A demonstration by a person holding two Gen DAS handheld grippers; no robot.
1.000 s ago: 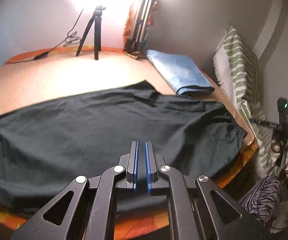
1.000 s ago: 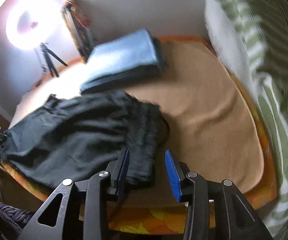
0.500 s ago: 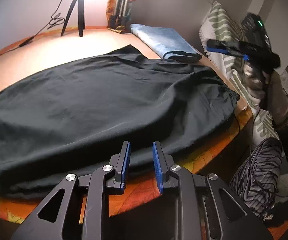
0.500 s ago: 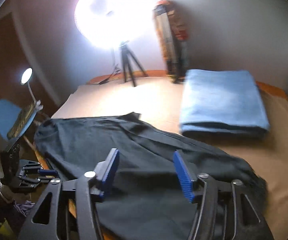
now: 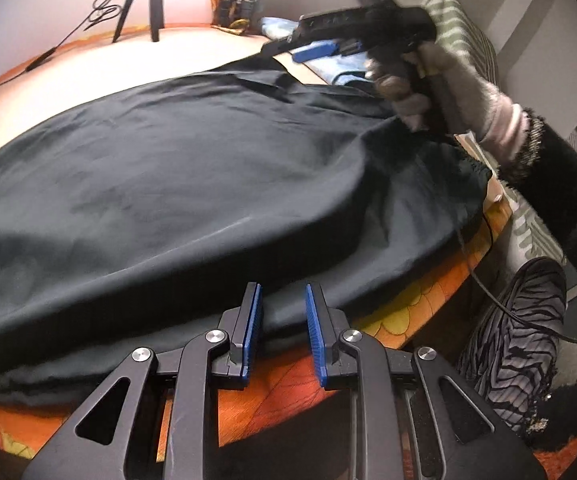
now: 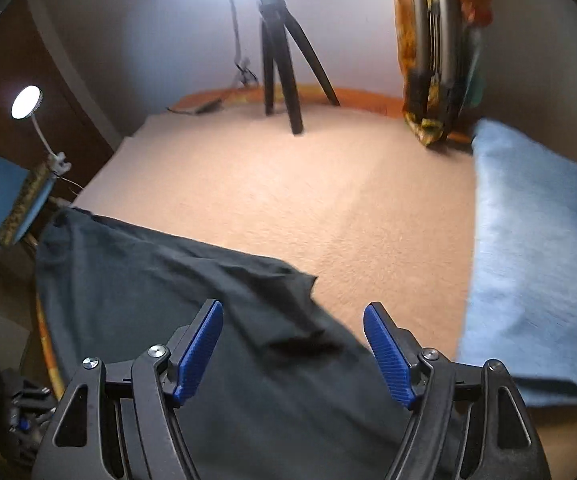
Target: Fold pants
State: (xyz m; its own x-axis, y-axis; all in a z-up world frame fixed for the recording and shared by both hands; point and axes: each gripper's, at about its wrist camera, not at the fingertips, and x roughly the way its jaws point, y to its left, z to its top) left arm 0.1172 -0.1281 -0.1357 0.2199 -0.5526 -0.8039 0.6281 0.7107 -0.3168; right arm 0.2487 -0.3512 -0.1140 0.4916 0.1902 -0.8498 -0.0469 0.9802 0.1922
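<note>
Black pants (image 5: 192, 184) lie spread flat over a beige cover (image 6: 328, 200). My left gripper (image 5: 282, 300) sits low at their near hem, its blue pads a narrow gap apart and straddling the hem edge without pinching it. My right gripper (image 6: 294, 312) hovers over the far edge of the pants (image 6: 208, 280), near a pointed corner of fabric. Its jaws are opening wide and nothing is held between them. In the left wrist view a sleeved hand (image 5: 428, 80) holds this right gripper (image 5: 292, 50) above the far right of the pants.
A folded light-blue towel (image 6: 536, 260) lies to the right of the pants. A tripod (image 6: 284, 80) with a bright ring light stands at the back. An orange patterned sheet edge (image 5: 428, 304), a cable (image 5: 488, 280), a striped pillow (image 5: 468, 40) and the person's patterned leg (image 5: 516, 340) are on the near right.
My left gripper went from shut to slightly open and sank toward the near hem. My right gripper swung from the waistband end over to the far edge, its jaws widening.
</note>
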